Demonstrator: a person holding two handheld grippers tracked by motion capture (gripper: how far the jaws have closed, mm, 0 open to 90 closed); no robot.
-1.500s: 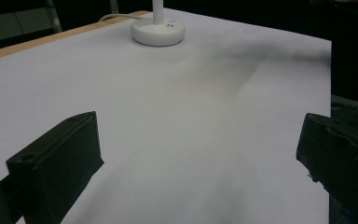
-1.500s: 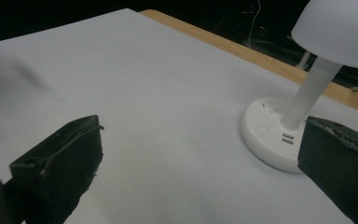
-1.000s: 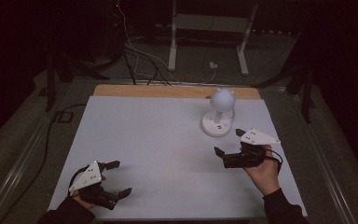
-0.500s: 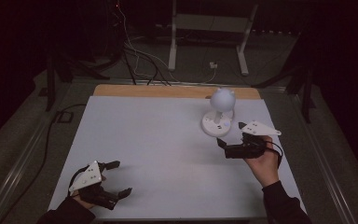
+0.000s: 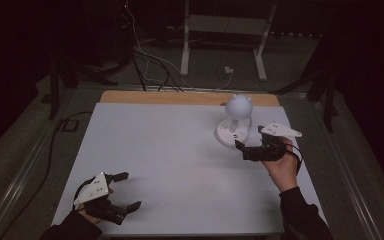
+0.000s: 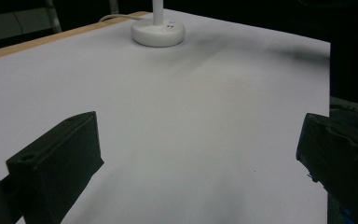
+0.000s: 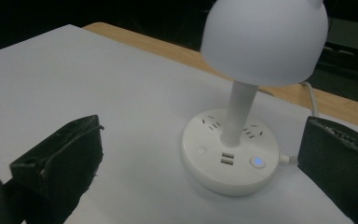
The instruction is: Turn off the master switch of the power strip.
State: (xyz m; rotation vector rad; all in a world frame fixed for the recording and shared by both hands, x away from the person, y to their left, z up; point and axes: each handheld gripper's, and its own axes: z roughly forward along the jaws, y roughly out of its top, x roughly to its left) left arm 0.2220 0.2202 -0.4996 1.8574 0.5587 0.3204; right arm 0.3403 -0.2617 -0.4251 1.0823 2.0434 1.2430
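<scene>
A small white desk lamp (image 5: 236, 106) with a round shade stands on a round base (image 5: 231, 134) at the back right of the white table (image 5: 170, 150). The base (image 7: 230, 158) carries sockets, USB ports and a lit blue button (image 7: 258, 162). My right gripper (image 5: 241, 150) hovers just right of the base, open, its jaws wide apart with the base ahead between them (image 7: 200, 128). At the front left, my left gripper (image 5: 129, 190) rests low, open and holding nothing (image 6: 200, 133). Far off in the left gripper view stands the lamp base (image 6: 157, 32).
A wooden strip (image 5: 180, 98) runs along the table's far edge. The lamp's white cord (image 7: 311, 99) leads off behind it. Beyond the table are floor cables (image 5: 145, 65) and a white stand (image 5: 225, 35). The surroundings are dark.
My right gripper has moved forward and slightly left, closer to the lamp base. The left gripper and the lamp have stayed put.
</scene>
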